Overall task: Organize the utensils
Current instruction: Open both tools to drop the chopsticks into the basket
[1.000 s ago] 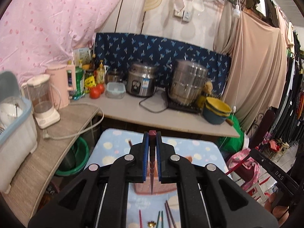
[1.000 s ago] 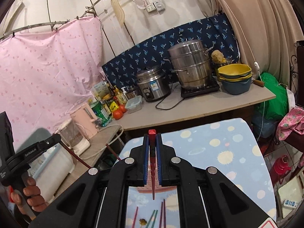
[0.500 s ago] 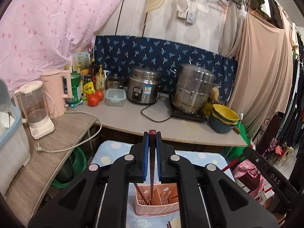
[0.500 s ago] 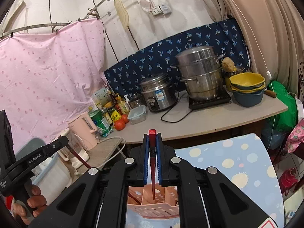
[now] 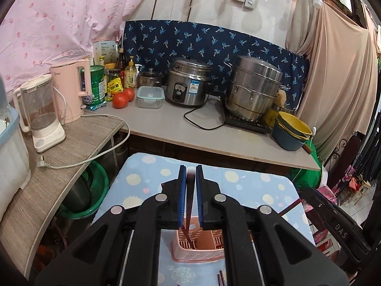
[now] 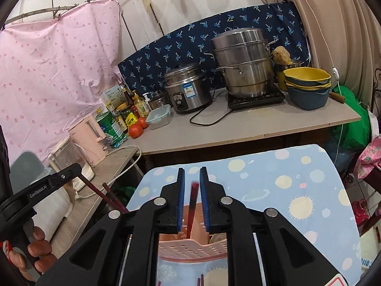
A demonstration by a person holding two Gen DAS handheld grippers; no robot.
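Behind the pink utensil basket (image 5: 197, 250) stand a rice cooker (image 5: 188, 82) and steamer pot (image 5: 253, 90). Left hand-held gripper (image 5: 189, 178) pinches a dark red chopstick (image 5: 189, 205) above it; right hand-held gripper (image 6: 191, 181), jaws just parted, frees a blurred red chopstick (image 6: 192, 205).

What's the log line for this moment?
left gripper: jaws shut on dark chopstick | right gripper: jaws just opening, red chopstick loose between them | both above pink basket

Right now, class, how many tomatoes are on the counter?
2: one tomato beside the green tin, the other tomato just behind it, next to the clear lidded box. Others could be hidden.
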